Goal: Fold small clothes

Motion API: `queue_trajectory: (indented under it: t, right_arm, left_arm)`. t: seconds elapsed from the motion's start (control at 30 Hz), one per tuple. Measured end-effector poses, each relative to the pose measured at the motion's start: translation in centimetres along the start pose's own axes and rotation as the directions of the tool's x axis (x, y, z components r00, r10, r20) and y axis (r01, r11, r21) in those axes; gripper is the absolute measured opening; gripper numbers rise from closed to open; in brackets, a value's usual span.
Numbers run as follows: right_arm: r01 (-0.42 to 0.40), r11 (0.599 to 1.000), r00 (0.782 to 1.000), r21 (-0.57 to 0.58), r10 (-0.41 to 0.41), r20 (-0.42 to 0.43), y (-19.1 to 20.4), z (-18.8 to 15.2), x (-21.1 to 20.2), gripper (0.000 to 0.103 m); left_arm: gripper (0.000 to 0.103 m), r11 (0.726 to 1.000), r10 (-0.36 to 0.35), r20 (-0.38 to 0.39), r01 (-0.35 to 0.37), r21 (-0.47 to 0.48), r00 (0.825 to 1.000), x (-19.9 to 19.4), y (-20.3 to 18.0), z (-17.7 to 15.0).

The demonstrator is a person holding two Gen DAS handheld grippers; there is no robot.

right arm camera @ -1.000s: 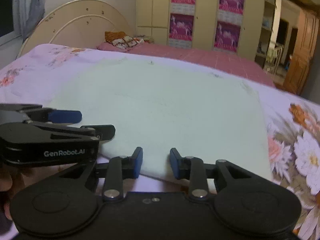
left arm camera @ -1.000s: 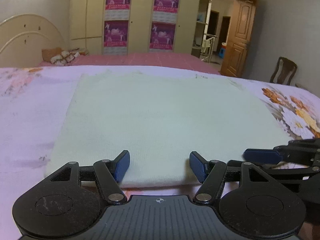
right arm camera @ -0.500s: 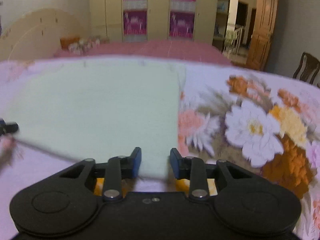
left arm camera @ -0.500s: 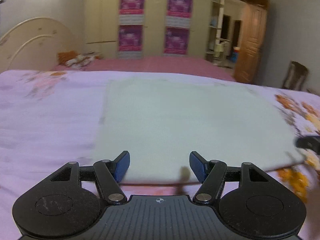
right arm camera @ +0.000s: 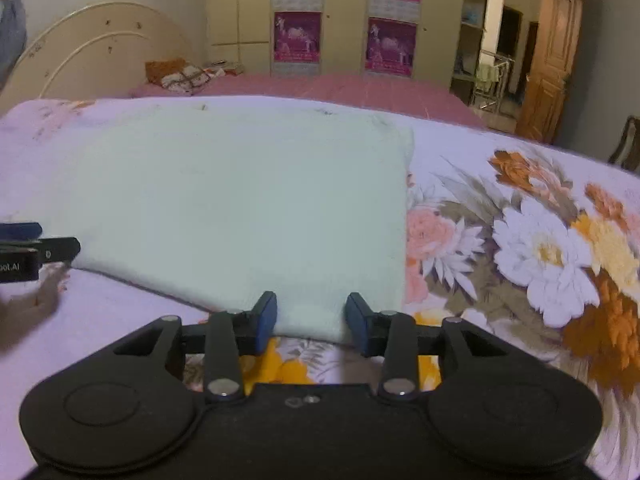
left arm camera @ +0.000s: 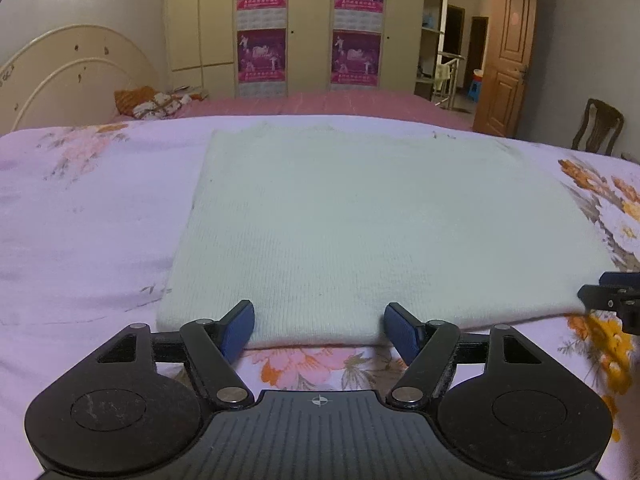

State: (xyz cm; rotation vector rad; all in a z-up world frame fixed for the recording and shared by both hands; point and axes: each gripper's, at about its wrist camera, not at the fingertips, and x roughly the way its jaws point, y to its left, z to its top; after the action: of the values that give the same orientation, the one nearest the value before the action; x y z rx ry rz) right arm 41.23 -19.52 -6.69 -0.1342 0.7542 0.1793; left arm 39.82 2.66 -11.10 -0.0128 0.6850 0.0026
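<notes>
Risk first, biggest to smallest. Bedspread is soft and loose under the pale knit garment, so a low scoop at the near hem could pinch the floral sheet along with the knit and drag both. Next, the garment already looks folded into a thick rectangle; a grab that catches only the top layer would peel it open and undo the shape. Smaller still, uneven holds on the two sides would skew the next fold and leave the edges crooked.

The garment lies flat in the middle of the bed, its near edge facing both cameras, with the wardrobe far behind.

The left gripper points down at a slant toward the near hem, towards the garment's left corner; its jaws are opening, wide apart, pads straddling the hem without pressing it, nothing held. The right gripper tilts down likewise at the near right corner of the garment; its jaws are opening too, narrower than the other pair, with a bit of the knit edge between the pads but seemingly not squeezed. In the left wrist view its tip shows at the garment's right edge, so the two sit well apart along the hem.
</notes>
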Motion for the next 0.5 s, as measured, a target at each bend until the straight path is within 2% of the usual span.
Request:
queue_trajectory:
  t: [0.07,0.17,0.37,0.5]
  right_arm:
    - [-0.01,1.0,1.0,0.015,0.01,-0.01,-0.2,0.2,-0.1,0.039]
    - [-0.028,0.998,0.999,0.052,0.027,0.02,-0.9,0.4,-1.1,0.038]
    - [-0.041,0.998,0.998,0.052,0.037,0.058,-1.1,0.1,-3.4,0.038]
    - [-0.051,0.997,0.996,0.055,0.046,0.076,-1.1,0.1,-4.3,0.039]
  left_arm:
    - [0.072,1.0,0.003,-0.001,-0.003,-0.018,1.0,-0.5,0.3,0.0]
    - [0.072,1.0,0.013,0.01,-0.013,-0.025,1.0,-1.8,0.2,0.0]
    - [0.072,0.998,0.032,0.003,-0.032,-0.052,0.999,-3.7,1.4,-1.1]
    - [0.072,0.994,0.022,0.002,-0.022,-0.103,1.0,-4.5,2.3,-1.7]
